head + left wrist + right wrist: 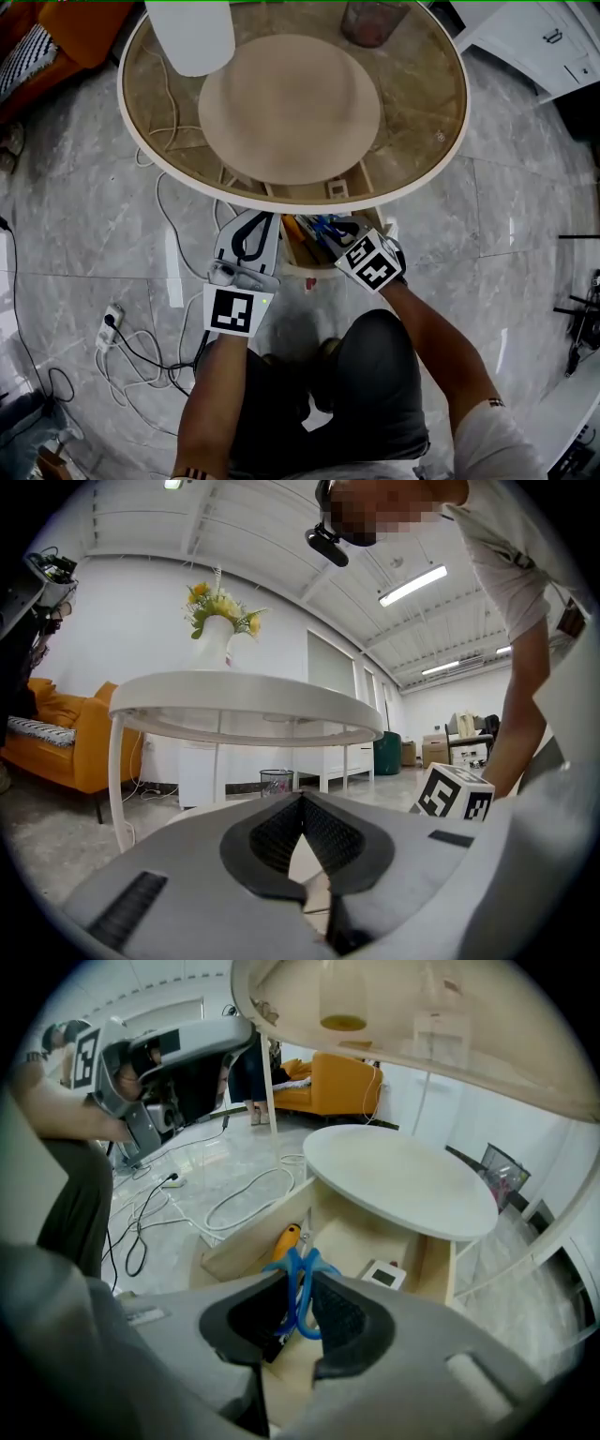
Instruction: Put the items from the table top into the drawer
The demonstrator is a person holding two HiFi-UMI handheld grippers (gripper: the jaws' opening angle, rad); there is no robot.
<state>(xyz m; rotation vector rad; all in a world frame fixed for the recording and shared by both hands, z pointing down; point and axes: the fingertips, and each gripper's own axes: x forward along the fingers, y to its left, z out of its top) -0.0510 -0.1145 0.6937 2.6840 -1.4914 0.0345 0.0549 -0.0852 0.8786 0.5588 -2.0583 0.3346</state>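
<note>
Both forearms reach forward from the body toward the round glass surface. The left gripper is held level and points under the rim. Its jaws are pinched together at the tips with nothing in them, so it's just hanging there empty. In the head view it sits just left of the open drawer, well below the glass.

The right gripper is tipped steeply down, nose over the drawer. Its jaws stand a fair way apart, clamped on the handle loops of the blue scissors. The scissors sit right between the pads, loops toward the camera and blades pointing away from the gripper, down into the drawer. The loops are bright blue plastic and the blades are mostly hidden behind the handles.

Just past the right gripper's tips, on the drawer floor, lies an orange-handled tool; can't tell exactly what it is. A bit further out and to the gripper's right is a small white device with a screen, flat on the drawer bottom. The drawer itself is pale wood and pulled out from under the round lower shelf. Up on the surface, well above and beyond both grippers, stands a white vase.
</note>
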